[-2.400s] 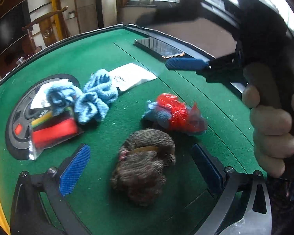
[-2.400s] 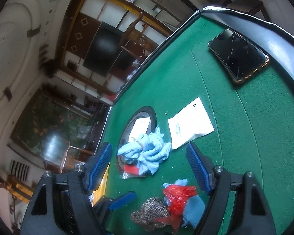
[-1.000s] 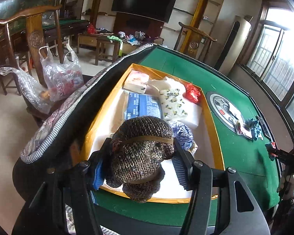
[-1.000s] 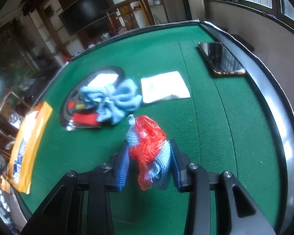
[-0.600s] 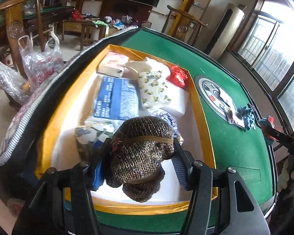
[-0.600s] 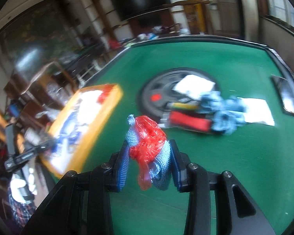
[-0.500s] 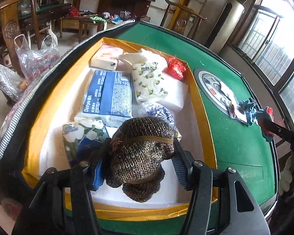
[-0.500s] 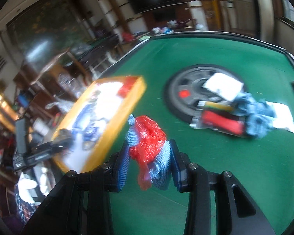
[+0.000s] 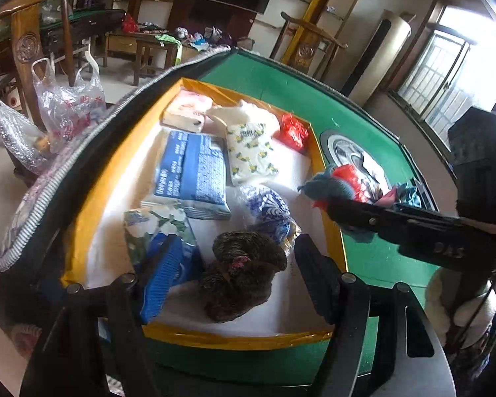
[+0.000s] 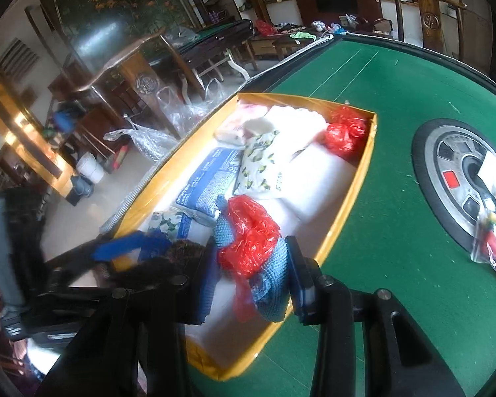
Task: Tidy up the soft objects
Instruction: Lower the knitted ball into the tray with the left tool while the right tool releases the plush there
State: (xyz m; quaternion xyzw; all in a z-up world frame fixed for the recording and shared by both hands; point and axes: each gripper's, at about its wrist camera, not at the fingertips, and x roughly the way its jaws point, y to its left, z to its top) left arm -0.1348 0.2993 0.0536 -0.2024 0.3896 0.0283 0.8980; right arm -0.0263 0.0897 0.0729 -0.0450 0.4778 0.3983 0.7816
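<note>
My left gripper [image 9: 238, 274] just spread, brown knit [image 9: 243, 278] apparently resting in yellow tray [image 9: 327, 228] (released); right gripper [image 10: 248, 264] clamps blue-red bundle [image 10: 253, 248], next

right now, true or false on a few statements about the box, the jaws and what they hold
1. The brown knitted bundle lies in the yellow box. True.
2. The left gripper is shut on that bundle. False: its jaws stand open, either side of it.
3. The right gripper holds a blue knit wrapped in red plastic. True.
4. The yellow box holds nothing else. False: a blue tissue pack and other packs lie inside.
5. The right gripper's load rests on the green table. False: it is over the box's near end.
</note>
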